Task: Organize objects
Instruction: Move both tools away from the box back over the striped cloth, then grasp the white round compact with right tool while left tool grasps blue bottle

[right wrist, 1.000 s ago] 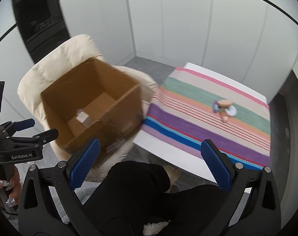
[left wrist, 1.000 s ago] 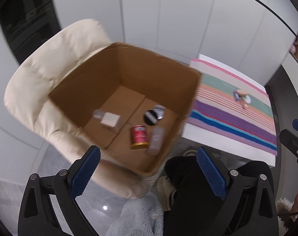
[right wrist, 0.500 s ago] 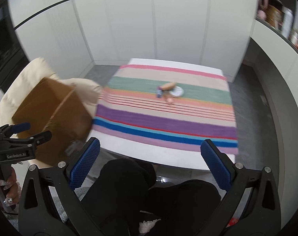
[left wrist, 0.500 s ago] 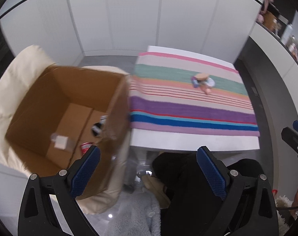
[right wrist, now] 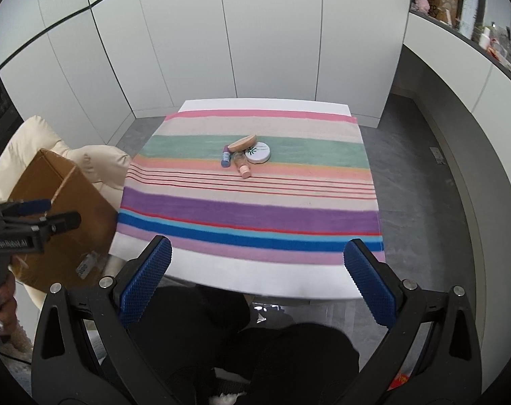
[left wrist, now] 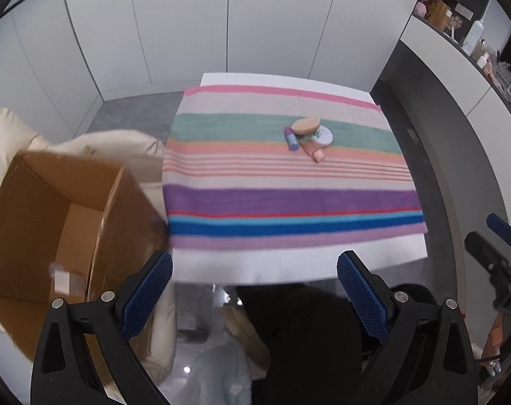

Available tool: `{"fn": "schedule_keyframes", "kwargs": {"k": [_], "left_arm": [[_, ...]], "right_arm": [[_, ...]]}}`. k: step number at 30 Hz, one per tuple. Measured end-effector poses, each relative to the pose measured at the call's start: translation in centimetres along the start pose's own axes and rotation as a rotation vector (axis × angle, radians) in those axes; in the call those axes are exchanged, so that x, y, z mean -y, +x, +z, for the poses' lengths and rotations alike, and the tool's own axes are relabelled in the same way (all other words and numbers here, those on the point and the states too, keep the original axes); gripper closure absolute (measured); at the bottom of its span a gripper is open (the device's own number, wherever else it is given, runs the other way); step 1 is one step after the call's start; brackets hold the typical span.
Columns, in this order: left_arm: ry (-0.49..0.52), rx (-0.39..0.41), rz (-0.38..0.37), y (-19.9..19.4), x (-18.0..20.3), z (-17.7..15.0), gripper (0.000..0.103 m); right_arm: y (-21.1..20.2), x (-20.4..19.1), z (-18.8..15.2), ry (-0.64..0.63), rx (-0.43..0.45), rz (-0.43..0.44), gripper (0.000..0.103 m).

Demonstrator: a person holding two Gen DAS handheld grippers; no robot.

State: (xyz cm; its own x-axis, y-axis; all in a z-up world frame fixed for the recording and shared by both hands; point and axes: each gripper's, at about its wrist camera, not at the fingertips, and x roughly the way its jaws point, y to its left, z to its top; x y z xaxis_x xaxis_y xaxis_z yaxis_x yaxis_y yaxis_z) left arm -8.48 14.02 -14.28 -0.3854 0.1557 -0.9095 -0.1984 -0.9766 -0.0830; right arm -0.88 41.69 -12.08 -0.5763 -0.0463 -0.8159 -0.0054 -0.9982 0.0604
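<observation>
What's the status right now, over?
Both tongs, left and right, open, empty. Four cosmetics clustered on striped cloth. Cardboard box left. Path clear.

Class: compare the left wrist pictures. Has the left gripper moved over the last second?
Yes. The left gripper has swung right: the cardboard box, central before, now sits at the left edge, and the striped cloth fills the middle.

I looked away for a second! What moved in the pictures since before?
Both hand-held grippers, left and right, swung from the cardboard box on the cream chair toward the striped cloth. Nothing was grabbed or let go; both are open and empty. The little pile on the cloth, the round white case, blue tube and pink bottle, stayed put.
</observation>
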Motion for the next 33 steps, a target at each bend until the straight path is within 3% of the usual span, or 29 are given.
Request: {"fn": "schedule_keyframes", "kwargs": {"k": [7,12,17,24,33], "left_arm": [[0.07,-0.024,0.002,5.3,1.6,4.5,0.004],[0.104,-0.032,0.042,11.8,2.5,7.5,0.004],[0.036,-0.063,0.039,19.3,2.1,10.2,0.005],[-0.027,-0.067,-0.034,25.3,3.2,12.8,0.006],[-0.045,-0.106,-0.045,29.5,3.0,14.7,0.006]], "right_arm": [[7.0,0.2,2.5,-0.042,-0.021,0.022,0.0],[14.5,1.4,4.6,-0.045,-0.033,0.019,0.0],[21.9,3.3,7.0,-0.019,-0.048,0.007,0.0],[30.3,5.0,8.4,-0.05,-0.084,-0.01,0.0],[34.7,3.4,8.4,-0.108,-0.079,0.041,0.002]]}}
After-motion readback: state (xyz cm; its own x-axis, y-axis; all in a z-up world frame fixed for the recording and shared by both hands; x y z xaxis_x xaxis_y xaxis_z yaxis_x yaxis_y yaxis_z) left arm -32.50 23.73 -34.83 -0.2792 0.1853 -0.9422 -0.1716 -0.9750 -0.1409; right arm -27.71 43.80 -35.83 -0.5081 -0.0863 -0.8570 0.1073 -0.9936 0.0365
